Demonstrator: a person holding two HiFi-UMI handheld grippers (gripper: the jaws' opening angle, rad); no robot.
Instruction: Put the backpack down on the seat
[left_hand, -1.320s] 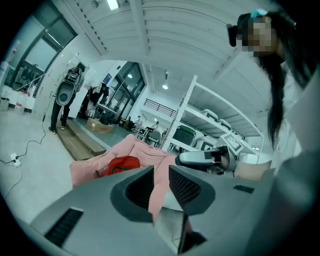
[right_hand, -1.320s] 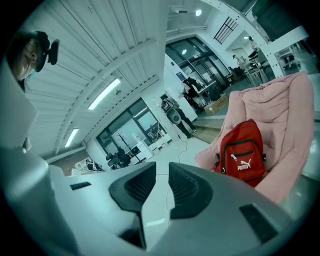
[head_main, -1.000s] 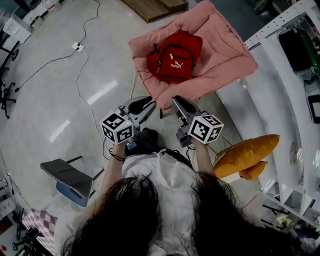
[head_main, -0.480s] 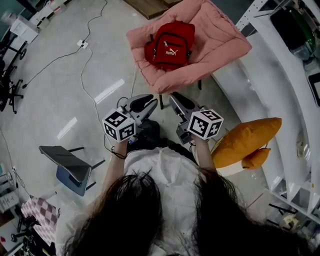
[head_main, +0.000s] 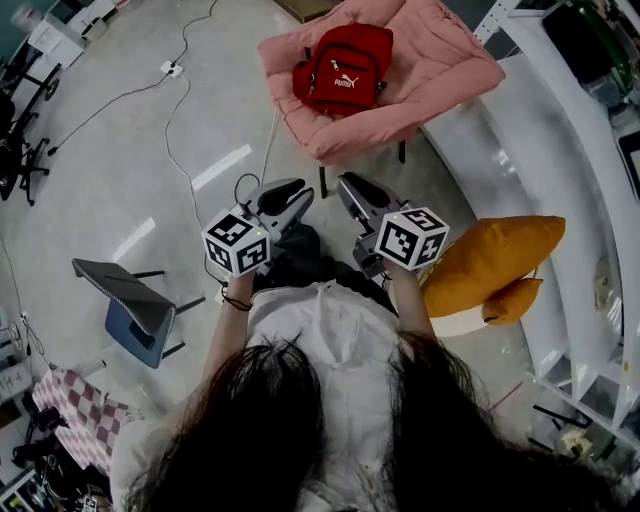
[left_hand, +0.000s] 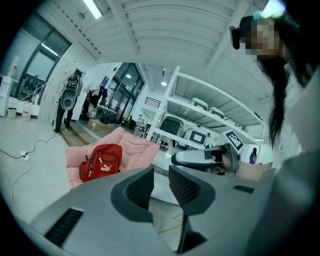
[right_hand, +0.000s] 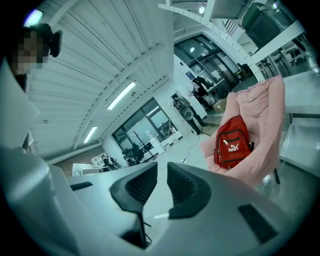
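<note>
Red fabric backpack (head_main: 343, 68) rests on pink padded chair seat (head_main: 440, 70); placement looks done. Left claw (head_main: 296, 194) slightly apart, right claw (head_main: 348, 188) together, both empty, well clear.

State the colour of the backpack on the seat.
The backpack is red with a white logo; clearest in the head view.

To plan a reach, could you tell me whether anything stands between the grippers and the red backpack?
Nothing visible does: only open floor separates the left gripper and right gripper from the red backpack on the pink chair.
</note>
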